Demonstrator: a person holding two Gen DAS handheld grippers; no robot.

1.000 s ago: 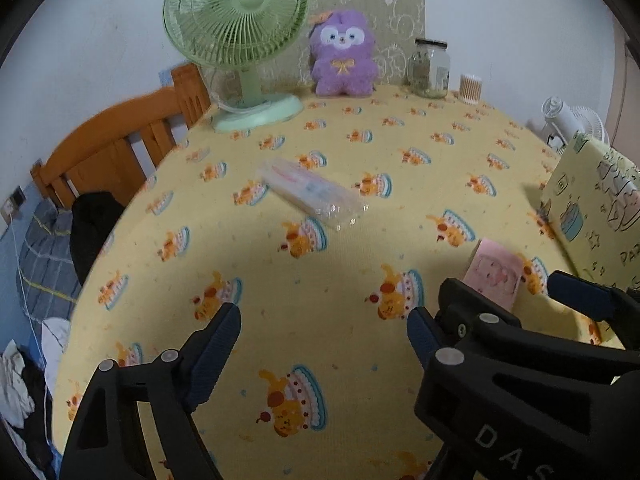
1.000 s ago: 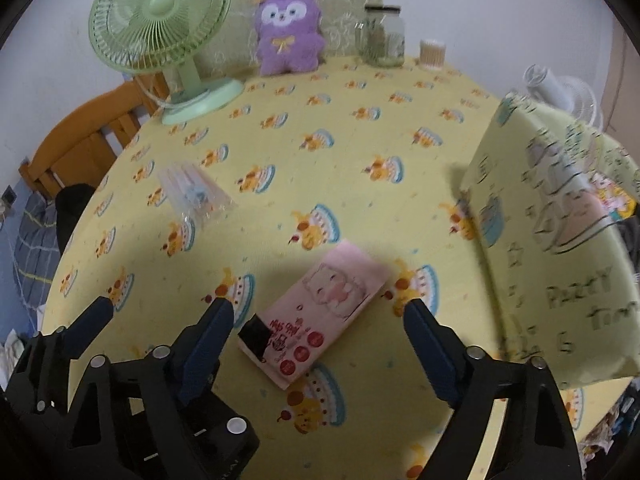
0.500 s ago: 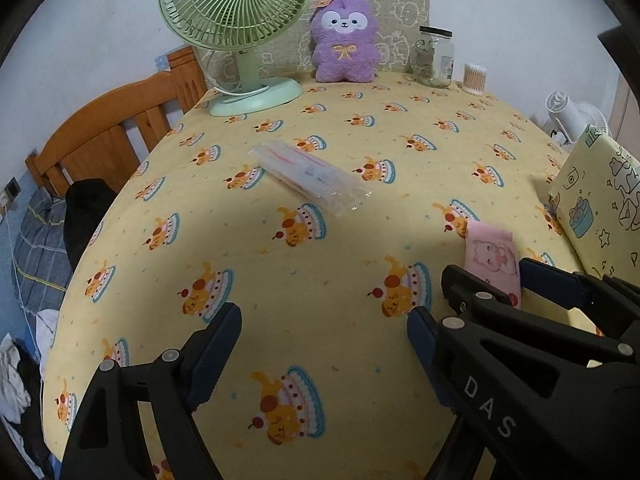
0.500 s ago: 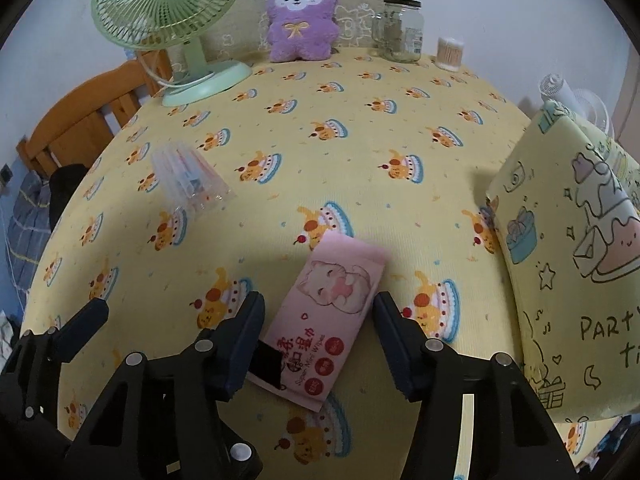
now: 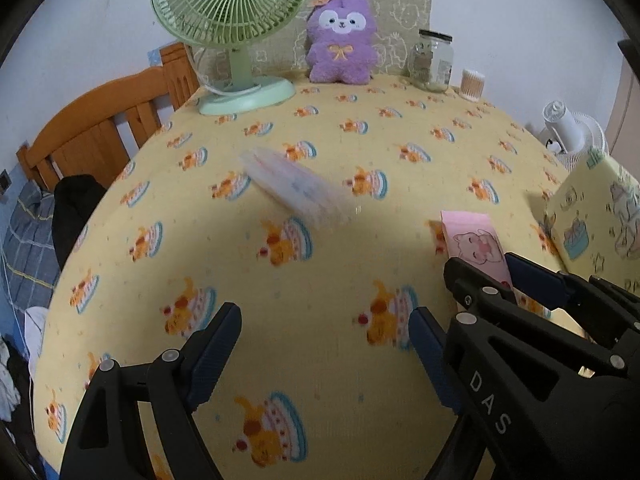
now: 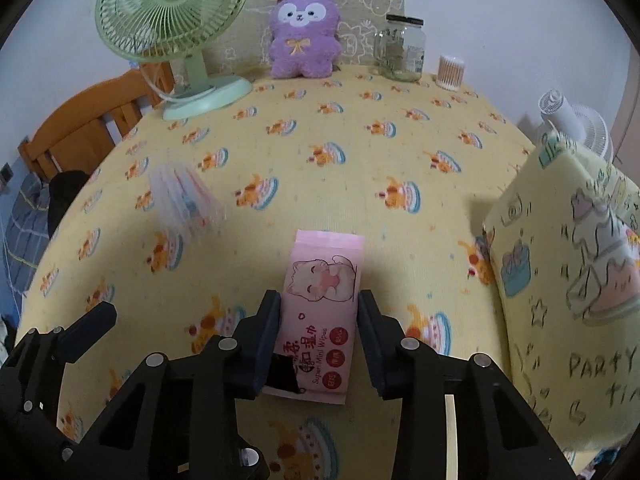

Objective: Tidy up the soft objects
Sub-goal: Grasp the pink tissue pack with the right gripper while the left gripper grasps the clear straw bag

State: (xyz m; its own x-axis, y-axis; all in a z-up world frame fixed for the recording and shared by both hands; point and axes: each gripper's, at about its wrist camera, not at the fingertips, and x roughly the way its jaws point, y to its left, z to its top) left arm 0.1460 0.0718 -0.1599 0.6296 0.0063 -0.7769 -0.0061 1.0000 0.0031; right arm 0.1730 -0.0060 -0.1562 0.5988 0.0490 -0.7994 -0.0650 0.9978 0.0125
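The flat pink packet of wet wipes with a cartoon cat print (image 6: 320, 312) is pinched between the fingers of the right gripper (image 6: 319, 320), both pads being pressed against its long edges. The packet lies flat on the yellow cake-patterned tablecloth (image 6: 340, 184) and extends forward beyond the fingertips.

The left gripper (image 5: 324, 344) is held with its fingers spread wide; nothing is held between them, and bare cloth is seen in the gap.

Ahead and to the left of the right gripper, a clear plastic sleeve with blurred contents (image 6: 186, 202) lies on the cloth; what is inside cannot be told. To the right, a pale yellow printed cushion (image 6: 568, 280) is stood at the table edge.

Far ahead, a purple plush toy (image 6: 302, 32) is seated upright. Beside it stand a clear glass jar with a black lid (image 6: 402, 50), whose contents are indistinct, and a small round tub of cotton swabs (image 6: 451, 72). A green desk fan (image 6: 176, 28) stands far ahead to the left.
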